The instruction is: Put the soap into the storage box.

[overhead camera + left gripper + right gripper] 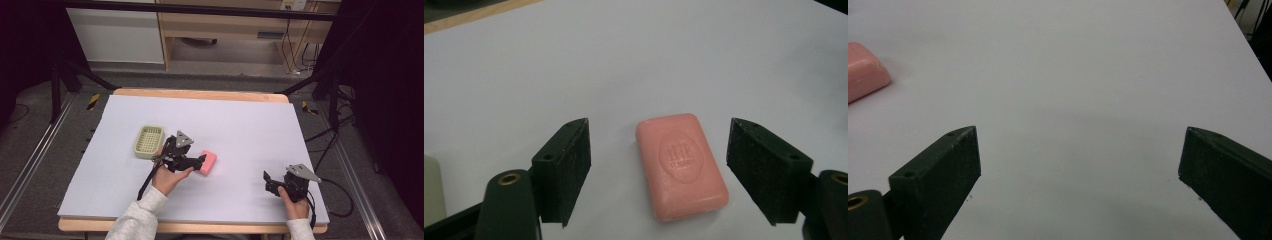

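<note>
Both grippers show from above: the left gripper meets the pink rectangular soap bar, perhaps touching, beside a pale green plastic basket; the right gripper rests well apart. Left gripper view: jaws spread around the soap on the white tabletop. Right gripper view: jaws wide apart.

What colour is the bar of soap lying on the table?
Pink. The soap shows best in the left gripper view, lying between the open fingers.
</note>
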